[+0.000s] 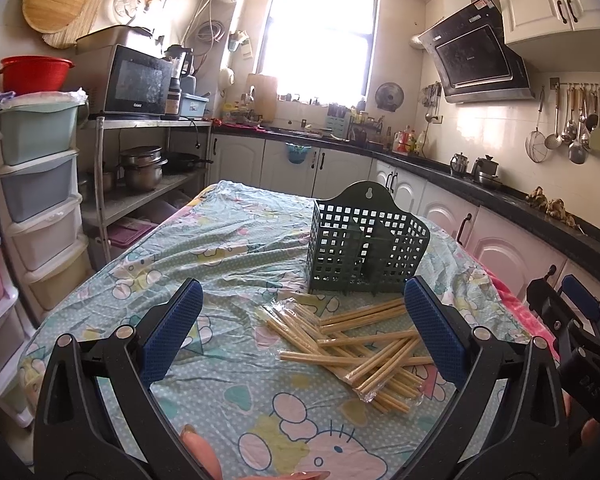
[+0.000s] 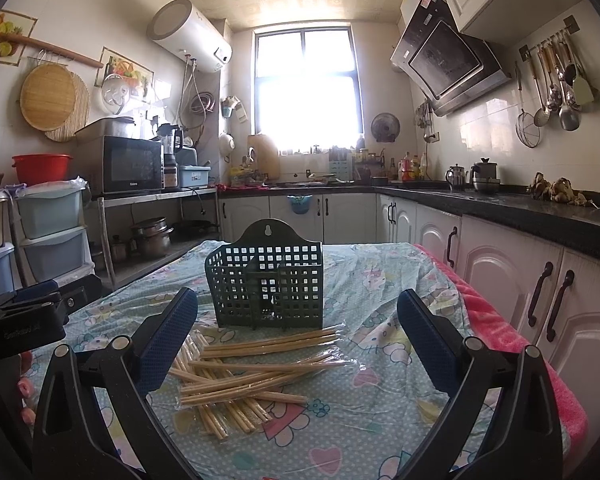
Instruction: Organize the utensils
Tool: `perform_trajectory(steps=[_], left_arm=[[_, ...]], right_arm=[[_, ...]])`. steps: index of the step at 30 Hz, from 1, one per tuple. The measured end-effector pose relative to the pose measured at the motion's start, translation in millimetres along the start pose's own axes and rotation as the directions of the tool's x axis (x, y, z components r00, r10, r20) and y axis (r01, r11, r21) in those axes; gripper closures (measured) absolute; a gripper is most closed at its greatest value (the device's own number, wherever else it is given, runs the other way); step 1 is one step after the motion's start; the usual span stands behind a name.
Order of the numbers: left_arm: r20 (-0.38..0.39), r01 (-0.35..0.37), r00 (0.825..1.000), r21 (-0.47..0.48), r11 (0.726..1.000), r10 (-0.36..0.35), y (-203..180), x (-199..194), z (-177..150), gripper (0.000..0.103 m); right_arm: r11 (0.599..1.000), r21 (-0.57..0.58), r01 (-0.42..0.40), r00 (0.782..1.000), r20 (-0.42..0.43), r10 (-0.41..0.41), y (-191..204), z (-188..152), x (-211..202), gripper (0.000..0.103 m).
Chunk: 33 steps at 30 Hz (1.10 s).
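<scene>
A dark green perforated utensil holder (image 1: pixel 366 246) stands upright on the table; it also shows in the right wrist view (image 2: pixel 268 286). A loose pile of wooden chopsticks (image 1: pixel 356 344), some in clear plastic wrap, lies just in front of it, seen too in the right wrist view (image 2: pixel 252 372). My left gripper (image 1: pixel 302 320) is open and empty, held above the table to the left of the pile. My right gripper (image 2: pixel 298 328) is open and empty, above the pile. The right gripper also shows at the right edge of the left wrist view (image 1: pixel 572 320).
The table (image 1: pixel 228 360) wears a pale blue cartoon-print cloth under clear plastic, with a pink towel (image 2: pixel 512 344) along its right edge. Stacked drawer bins (image 1: pixel 40 184) and a metal shelf with pots (image 1: pixel 144 168) stand left. Counter cabinets (image 2: pixel 500 264) run along the right.
</scene>
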<state>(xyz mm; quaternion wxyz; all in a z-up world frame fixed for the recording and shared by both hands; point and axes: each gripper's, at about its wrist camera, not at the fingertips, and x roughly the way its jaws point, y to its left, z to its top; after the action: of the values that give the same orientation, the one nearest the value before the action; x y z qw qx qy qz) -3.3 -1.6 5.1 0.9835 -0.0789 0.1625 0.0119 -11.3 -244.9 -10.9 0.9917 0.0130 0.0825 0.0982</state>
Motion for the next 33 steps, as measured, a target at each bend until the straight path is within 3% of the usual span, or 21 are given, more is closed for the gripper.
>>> perform_trajectory(steps=[7,12,17,25,28,33], left_arm=[[-0.024,0.011,1.0,-0.013,1.0,-0.011,4,4,-1,0.01],[-0.084,0.0,0.996,-0.084,0.996,-0.007,27,18,3,0.01],[-0.103,-0.032,0.994,-0.12,0.992,0.02,49,24,11,0.01],[-0.132,-0.029,0.991,-0.184,0.982,0.004,75,33,27,0.01],[-0.173,-0.026,0.985,-0.187,0.982,-0.007,75,43,30,0.01],[-0.285,-0.008,0.957,-0.23,0.973,-0.06,72,69,22,0.01]], right_arm=[[1.0,0.008,-0.004,1.0,-0.031,0.004,-2,-2,6,0.006],[1.0,-0.013,-0.023,0.996,-0.09,0.021,1,3,20,0.006],[0.998,-0.045,-0.037,0.991,-0.128,0.031,6,12,34,0.006],[0.994,-0.099,-0.053,0.984,-0.174,0.036,9,29,58,0.006],[0.994,-0.104,-0.041,0.981,-0.193,0.021,5,33,71,0.006],[0.996,-0.088,0.0,0.969,-0.245,-0.022,-9,31,95,0.006]])
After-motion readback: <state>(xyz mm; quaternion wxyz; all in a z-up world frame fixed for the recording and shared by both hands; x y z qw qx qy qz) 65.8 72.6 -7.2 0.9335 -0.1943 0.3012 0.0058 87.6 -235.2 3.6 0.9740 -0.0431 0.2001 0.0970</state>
